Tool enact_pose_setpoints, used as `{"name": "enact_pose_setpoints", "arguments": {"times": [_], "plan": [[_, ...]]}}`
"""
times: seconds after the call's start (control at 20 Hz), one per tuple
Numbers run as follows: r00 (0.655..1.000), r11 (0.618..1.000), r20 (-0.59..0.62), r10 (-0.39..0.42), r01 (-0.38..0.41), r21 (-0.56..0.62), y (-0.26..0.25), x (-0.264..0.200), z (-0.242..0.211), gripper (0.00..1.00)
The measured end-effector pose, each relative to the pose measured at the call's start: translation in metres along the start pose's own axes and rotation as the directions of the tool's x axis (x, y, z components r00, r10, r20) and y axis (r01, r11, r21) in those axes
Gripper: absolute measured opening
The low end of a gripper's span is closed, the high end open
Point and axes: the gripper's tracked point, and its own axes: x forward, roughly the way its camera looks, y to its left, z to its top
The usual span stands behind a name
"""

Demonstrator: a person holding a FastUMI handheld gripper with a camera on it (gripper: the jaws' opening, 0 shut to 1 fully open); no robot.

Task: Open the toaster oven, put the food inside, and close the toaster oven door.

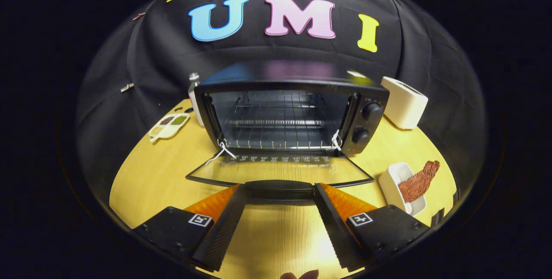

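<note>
A black toaster oven (284,98) stands on the round wooden table (151,175) with its glass door (280,171) folded down flat toward me. Inside, a bare wire rack (276,143) shows. The door's dark handle (279,189) lies between the tips of my gripper (280,188), whose fingers are spread wide, one at each end of the handle. The food, a reddish-brown strip of meat (417,182), rests partly in a small white dish (392,182) to the right of the door, beyond my right finger.
A white toaster (405,102) sits to the right of the oven at the back. A white divided tray of seasonings (169,124) lies to the left, and a pale container (195,93) stands behind the oven's left corner. A person's fingertips (299,275) show below the gripper.
</note>
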Motion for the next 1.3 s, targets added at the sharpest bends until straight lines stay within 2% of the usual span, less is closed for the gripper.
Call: {"name": "enact_pose_setpoints", "arguments": {"times": [0.2,0.45,0.55,0.75,1.0,1.3], "plan": [[0.997,0.998,-0.083,0.006,-0.011,-0.057,-0.006,0.004,-0.025,0.98],[0.997,0.999,-0.062,0.036,-0.037,-0.021,-0.019,-0.015,-0.023,0.98],[0.997,0.998,-0.026,0.067,-0.068,-0.016,-0.029,-0.031,-0.006,0.98],[0.993,0.991,0.023,0.113,-0.111,-0.075,-0.074,-0.062,0.031,0.98],[0.981,0.979,0.028,0.19,-0.187,-0.085,-0.14,-0.098,0.074,0.98],[0.964,0.938,-0.11,0.244,-0.263,-0.226,-0.228,-0.1,0.078,0.98]]}}
